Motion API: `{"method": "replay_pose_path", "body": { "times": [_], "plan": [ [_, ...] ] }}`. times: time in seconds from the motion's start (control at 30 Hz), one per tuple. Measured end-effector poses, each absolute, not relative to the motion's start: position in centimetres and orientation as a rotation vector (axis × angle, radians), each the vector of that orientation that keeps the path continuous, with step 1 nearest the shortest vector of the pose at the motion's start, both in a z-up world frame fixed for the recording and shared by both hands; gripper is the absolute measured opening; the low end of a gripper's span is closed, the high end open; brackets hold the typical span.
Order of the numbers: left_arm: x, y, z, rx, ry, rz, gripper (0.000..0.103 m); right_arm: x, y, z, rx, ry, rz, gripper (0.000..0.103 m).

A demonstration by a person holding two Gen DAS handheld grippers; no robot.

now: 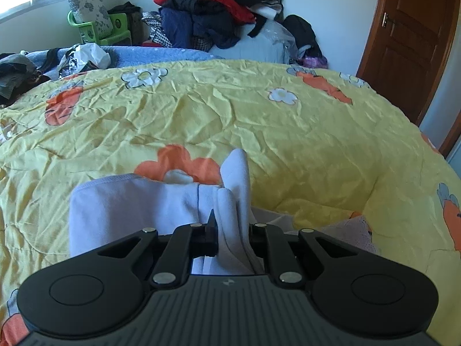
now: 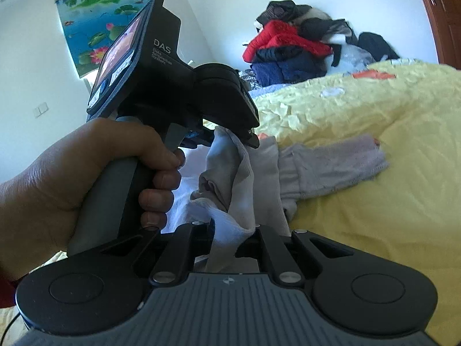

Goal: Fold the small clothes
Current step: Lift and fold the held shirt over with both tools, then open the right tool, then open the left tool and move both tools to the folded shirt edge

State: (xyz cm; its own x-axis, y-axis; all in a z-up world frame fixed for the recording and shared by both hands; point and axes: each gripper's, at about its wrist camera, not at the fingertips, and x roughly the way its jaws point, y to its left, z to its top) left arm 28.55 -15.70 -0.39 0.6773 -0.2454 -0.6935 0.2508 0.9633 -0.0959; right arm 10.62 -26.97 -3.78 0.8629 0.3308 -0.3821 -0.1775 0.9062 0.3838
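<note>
Both grippers are clamped on the same pale garment (image 1: 121, 201), a small soft knit piece in white-lavender.

Left side first: left gripper (image 1: 232, 230) has its jaws pinched nearly together on a bunched ridge of the cloth. The rest drapes off to the left of the jaws and rests on the yellow quilt (image 1: 288, 132), near its near edge. The person's left hand (image 2: 95, 173) wraps the handle.

Right side: right gripper (image 2: 233, 235) is closed on a white ribbed end of the garment. A grey-lavender sleeve or leg part (image 2: 331, 167) trails right across the quilt, lying flat, with a stitched hem at its end.

Risks:
- Cloth is thin and stretchy. If the two grippers pull apart, it will neck and slip out of one pinch, most likely the right, where only a narrow tip is held.
- Fabric between the grippers is twisted and wadded (not a clean edge-to-edge hold), so laying it down now would give a crooked fold.
- Quilt is crinkled and soft, printed with orange and white flowers. Dragging the trailing part over it could rumple both layers.

Far side: a clothes pile (image 1: 207, 8), red and dark, bulky, well apart from the work.
</note>
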Motion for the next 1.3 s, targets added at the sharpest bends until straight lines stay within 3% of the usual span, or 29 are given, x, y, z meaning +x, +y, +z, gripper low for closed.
{"method": "replay_pose_path", "body": {
  "times": [0.1,0.27,0.53,0.7,0.83,0.97,1.3],
  "plan": [
    [28.8,-15.9,-0.6,-0.006,0.791,-0.278,0.02,10.9,-27.4,-4.1,0.378,0.471,0.274,0.008],
    [29.2,-15.8,-0.7,-0.059,0.79,-0.261,0.076,11.5,-28.5,-4.9,0.467,0.499,0.288,0.013],
    [28.2,-14.0,1.6,-0.013,0.687,-0.18,0.079,12.2,-29.9,-5.7,0.566,0.526,0.298,0.03],
    [25.7,-10.5,1.2,-0.015,0.663,-0.136,0.08,12.2,-30.7,-6.0,0.615,0.52,0.29,0.035],
    [22.9,-8.0,0.8,-0.023,0.632,-0.133,0.08,10.8,-30.7,-4.5,0.543,0.408,0.196,0.055],
    [20.2,-6.4,0.2,-0.053,0.61,-0.135,0.08,13.0,-30.2,-1.4,0.363,0.357,0.156,0.056],
    [16.0,-6.6,-2.5,0.003,0.597,-0.155,0.081,23.6,-30.2,-1.5,0.386,0.523,0.24,0.053]
  ]
}}
